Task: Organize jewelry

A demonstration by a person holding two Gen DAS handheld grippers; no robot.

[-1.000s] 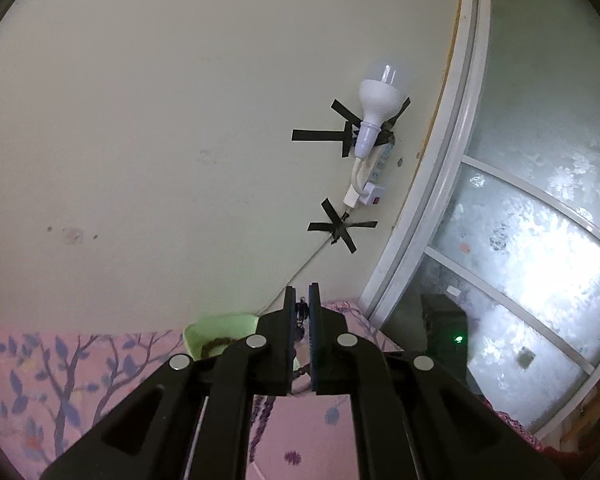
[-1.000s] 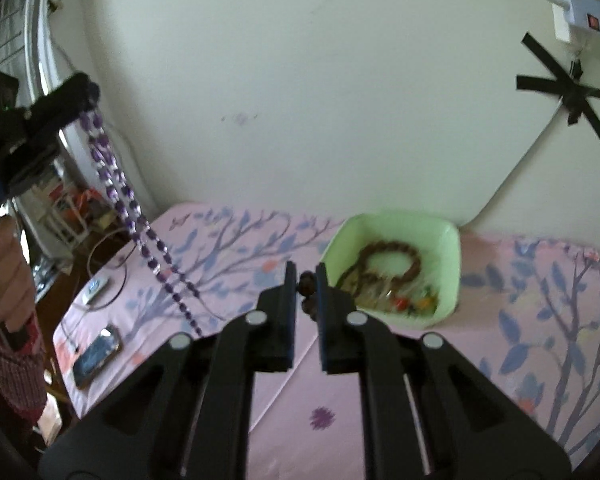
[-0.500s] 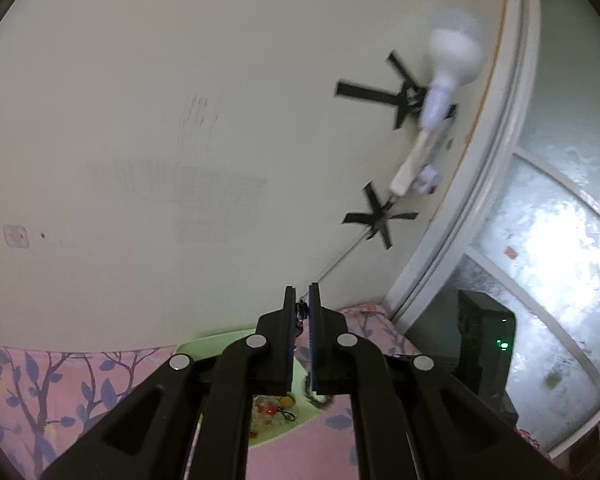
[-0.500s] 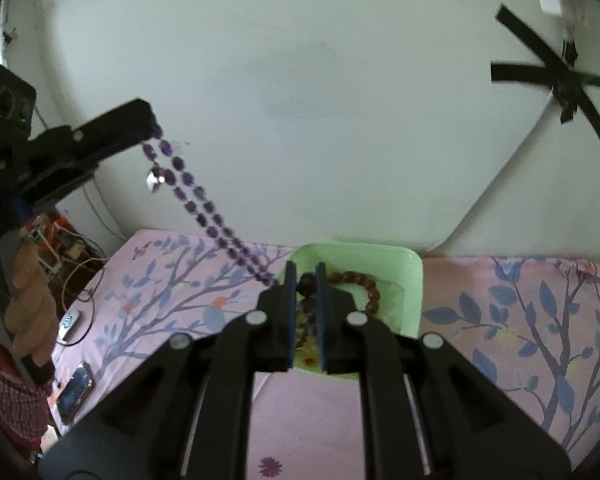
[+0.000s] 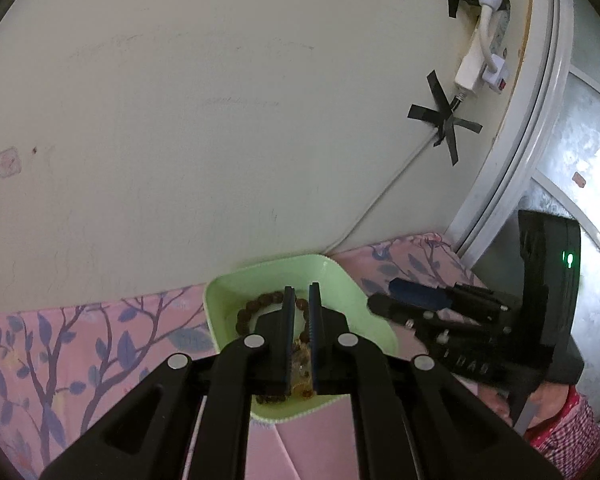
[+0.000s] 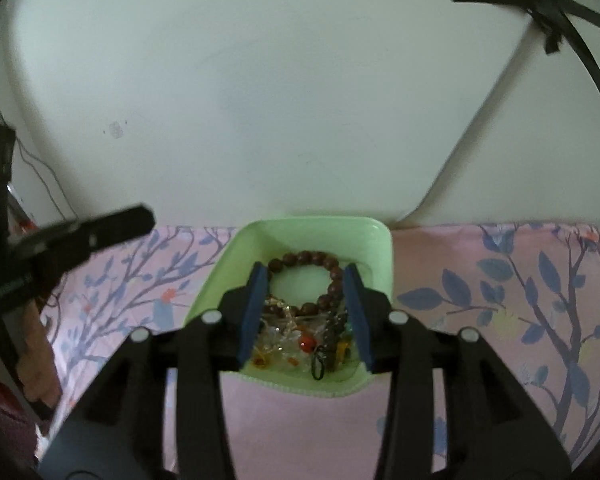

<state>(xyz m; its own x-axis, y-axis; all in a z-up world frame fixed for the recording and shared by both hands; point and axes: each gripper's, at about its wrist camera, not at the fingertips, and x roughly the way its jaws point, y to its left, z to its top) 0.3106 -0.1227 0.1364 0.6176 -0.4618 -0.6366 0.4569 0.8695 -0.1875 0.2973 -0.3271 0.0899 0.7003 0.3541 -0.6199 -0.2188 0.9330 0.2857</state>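
Observation:
A light green square tray (image 6: 380, 240) stands against the wall and holds a brown bead bracelet (image 6: 324, 260) and a tangle of small jewelry (image 6: 300, 340). My right gripper (image 6: 305, 276) is open over the tray, its fingers straddling the bracelet. My left gripper (image 5: 301, 300) hovers over the same tray (image 5: 228, 292), its jaws nearly together with a narrow gap; nothing shows between them. The brown bracelet (image 5: 260, 304) shows behind its fingers. Each gripper appears in the other's view: the left one (image 6: 80, 236) and the right one (image 5: 420, 304).
The tray sits on a pink cloth with blue tree prints (image 6: 520, 300). A white wall with black tape crosses (image 5: 444, 124) and a cable rises just behind. A frosted window (image 5: 588, 168) is at the right.
The purple bead necklace that hung from my left gripper is gone from view. Both grippers moved down over the green tray. My right gripper opened and let go of the brown bead strand.

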